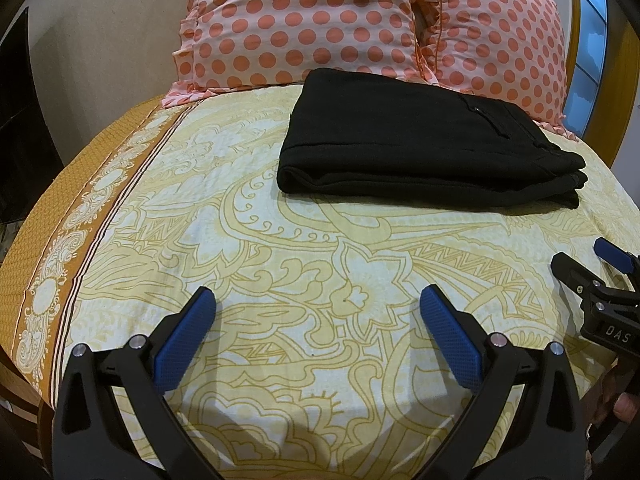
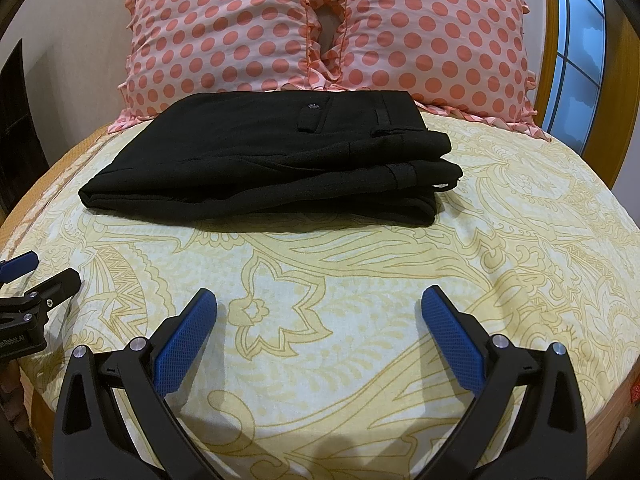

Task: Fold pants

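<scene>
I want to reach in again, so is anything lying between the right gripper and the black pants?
Nothing visible: only bare patterned bedsheet lies between the open right gripper and the folded pants.

I see plain black folded cloth pants (image 2: 260,160) on a pale cream cotton bedsheet (image 2: 360,280) printed with mustard-yellow paisley outlines. Two pink fabric pillows (image 2: 224,28) carry coral polka dots. My black tongs (image 2: 319,304) have textured blue pads (image 2: 452,336).
</scene>
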Motion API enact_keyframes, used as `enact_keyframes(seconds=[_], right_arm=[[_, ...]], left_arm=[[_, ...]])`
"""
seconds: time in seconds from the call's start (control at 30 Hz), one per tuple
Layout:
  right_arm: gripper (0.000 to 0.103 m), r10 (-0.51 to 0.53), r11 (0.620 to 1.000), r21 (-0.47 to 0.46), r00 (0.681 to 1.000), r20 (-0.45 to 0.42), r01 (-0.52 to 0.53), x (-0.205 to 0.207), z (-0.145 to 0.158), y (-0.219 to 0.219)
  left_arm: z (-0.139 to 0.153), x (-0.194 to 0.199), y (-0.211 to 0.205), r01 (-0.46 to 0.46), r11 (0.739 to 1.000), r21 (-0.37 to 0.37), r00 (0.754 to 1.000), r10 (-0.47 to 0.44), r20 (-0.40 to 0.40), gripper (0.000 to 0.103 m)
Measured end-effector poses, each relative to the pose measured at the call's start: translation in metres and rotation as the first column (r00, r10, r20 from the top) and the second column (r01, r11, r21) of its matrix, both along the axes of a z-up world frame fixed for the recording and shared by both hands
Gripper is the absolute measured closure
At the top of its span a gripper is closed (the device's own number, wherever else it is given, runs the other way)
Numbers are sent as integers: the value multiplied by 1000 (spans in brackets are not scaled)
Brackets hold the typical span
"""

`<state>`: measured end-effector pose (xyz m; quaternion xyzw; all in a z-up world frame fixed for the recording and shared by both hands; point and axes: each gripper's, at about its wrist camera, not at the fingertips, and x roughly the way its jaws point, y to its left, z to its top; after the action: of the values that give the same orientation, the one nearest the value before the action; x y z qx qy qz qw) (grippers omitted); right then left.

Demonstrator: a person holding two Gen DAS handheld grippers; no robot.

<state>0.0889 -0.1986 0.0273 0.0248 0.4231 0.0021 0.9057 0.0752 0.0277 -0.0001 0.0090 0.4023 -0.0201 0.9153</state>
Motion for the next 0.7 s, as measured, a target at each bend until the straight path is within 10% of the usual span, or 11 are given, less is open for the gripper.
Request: enact_keyframes(seconds=[0.7], right_arm=[[1,-1,1000,0,1000,0,1,0,0,0]], left_arm=[[0,0,0,6,1000,3,1000,-6,-13,2]])
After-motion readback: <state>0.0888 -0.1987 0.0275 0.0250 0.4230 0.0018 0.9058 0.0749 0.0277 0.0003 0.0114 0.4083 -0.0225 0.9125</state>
